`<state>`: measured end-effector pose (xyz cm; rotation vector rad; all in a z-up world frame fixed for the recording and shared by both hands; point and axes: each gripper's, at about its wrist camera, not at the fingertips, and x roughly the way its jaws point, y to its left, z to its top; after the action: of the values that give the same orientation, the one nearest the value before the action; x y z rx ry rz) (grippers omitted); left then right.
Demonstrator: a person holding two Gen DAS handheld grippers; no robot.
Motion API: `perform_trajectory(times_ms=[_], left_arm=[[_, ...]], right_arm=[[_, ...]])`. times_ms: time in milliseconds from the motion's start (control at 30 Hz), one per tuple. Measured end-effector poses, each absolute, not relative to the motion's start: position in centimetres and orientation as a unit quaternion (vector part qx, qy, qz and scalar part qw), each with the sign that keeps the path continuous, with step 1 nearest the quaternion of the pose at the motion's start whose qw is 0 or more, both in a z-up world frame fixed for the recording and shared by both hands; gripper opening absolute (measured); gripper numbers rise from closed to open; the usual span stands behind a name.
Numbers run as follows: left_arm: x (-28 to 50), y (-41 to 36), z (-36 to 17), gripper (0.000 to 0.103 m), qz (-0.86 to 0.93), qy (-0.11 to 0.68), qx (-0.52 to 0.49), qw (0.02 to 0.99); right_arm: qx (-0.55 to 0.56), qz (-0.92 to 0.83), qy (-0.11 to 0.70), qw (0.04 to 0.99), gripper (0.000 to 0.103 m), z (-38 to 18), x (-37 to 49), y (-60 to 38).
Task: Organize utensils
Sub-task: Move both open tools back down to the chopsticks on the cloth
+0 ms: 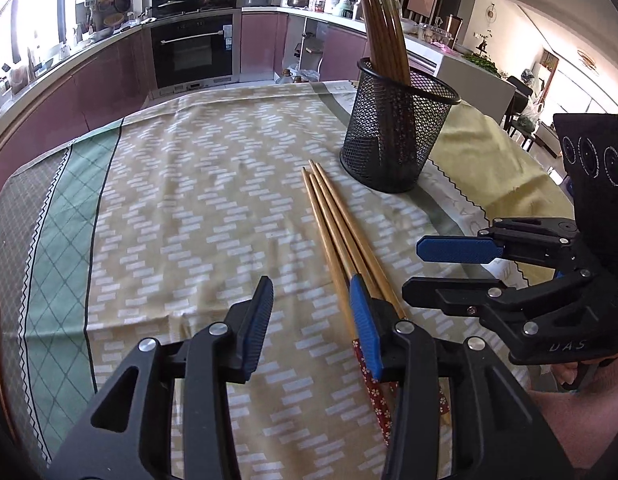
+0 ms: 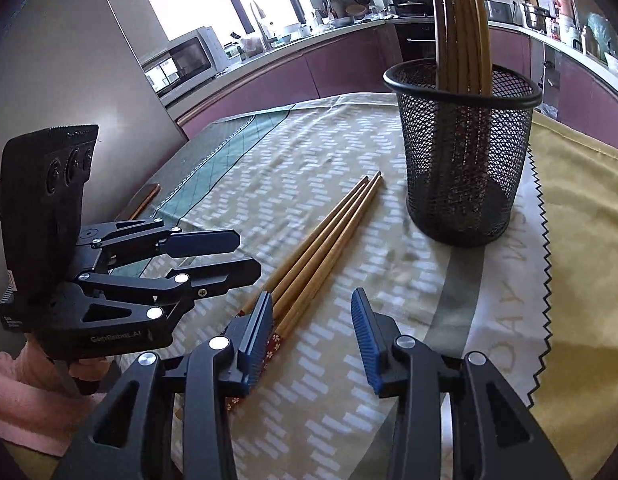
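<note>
**Loose chopsticks next**

We hover both grippers, left [image 1: 311,320] and right [image 2: 313,328], part-open and empty, over the bundle of loose wooden chopsticks [image 1: 341,232] lying mid-table on the patterned tablecloth [image 1: 189,184]. The black mesh cup [image 1: 397,136], already holding others, stands just beyond. Next: straddle one stick and close.

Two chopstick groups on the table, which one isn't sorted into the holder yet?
The three chopsticks lying flat on the tablecloth, just in front of both claws. The other bunch stands upright in the black mesh holder.
</note>
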<state>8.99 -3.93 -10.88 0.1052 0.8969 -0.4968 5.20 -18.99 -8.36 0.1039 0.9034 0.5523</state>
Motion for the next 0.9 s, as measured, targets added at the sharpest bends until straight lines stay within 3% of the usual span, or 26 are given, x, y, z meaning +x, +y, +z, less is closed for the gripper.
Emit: perform_trajectory(times_ms=[733,900], left_arm=[[7.8,-4.2,-11.7,0.041,-0.244,0.437,0.052,0.864],[7.9,-4.3,-11.7,0.041,-0.245,0.439,0.054,0.863]], right_arm=[[-0.015,0.235,0.433,0.87,0.037,-8.7,3.9,-17.3],[-0.019,0.224,0.439,0.87,0.03,-8.6,4.1,-17.7]])
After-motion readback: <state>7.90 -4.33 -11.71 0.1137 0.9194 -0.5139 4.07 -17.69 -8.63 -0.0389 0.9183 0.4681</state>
